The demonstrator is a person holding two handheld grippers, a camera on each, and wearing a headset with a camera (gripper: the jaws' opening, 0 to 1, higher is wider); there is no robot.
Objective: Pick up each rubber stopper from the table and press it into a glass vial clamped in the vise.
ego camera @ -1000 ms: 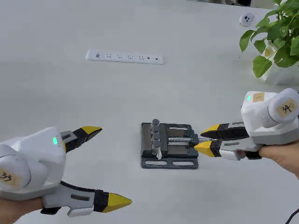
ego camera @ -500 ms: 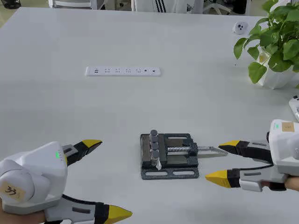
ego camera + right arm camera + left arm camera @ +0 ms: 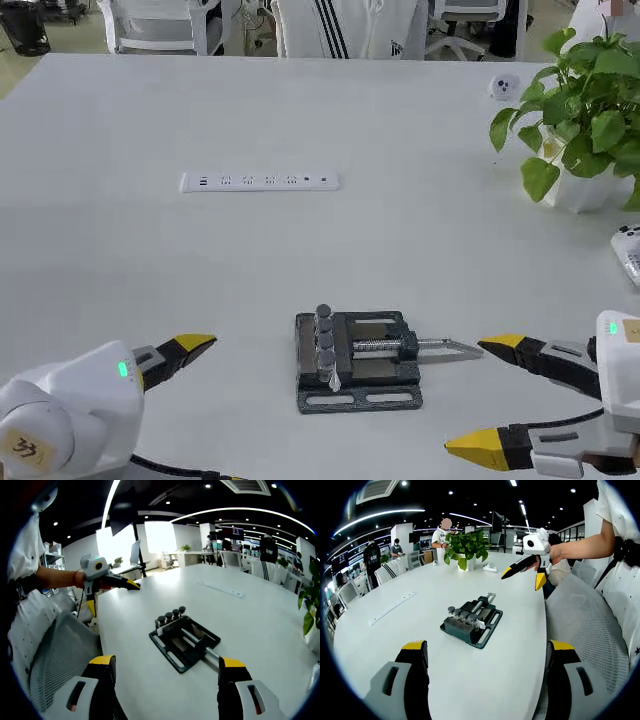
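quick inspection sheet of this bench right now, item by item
surface: white table, matte, no spills seen.
job's things: vise mid-table, clamping a row of four vials, each with a dark stopper on top; loose stoppers: nothing seen.
clutter: power strip, potted plant, small round white device, white object at the right edge.
grippers: left claw open, empty, left of the vise; right claw open, empty, right of it; neither touches anything.
cables: nothing seen.
surroundings: chairs and a person in a striped top at the table's far edge; open office beyond.
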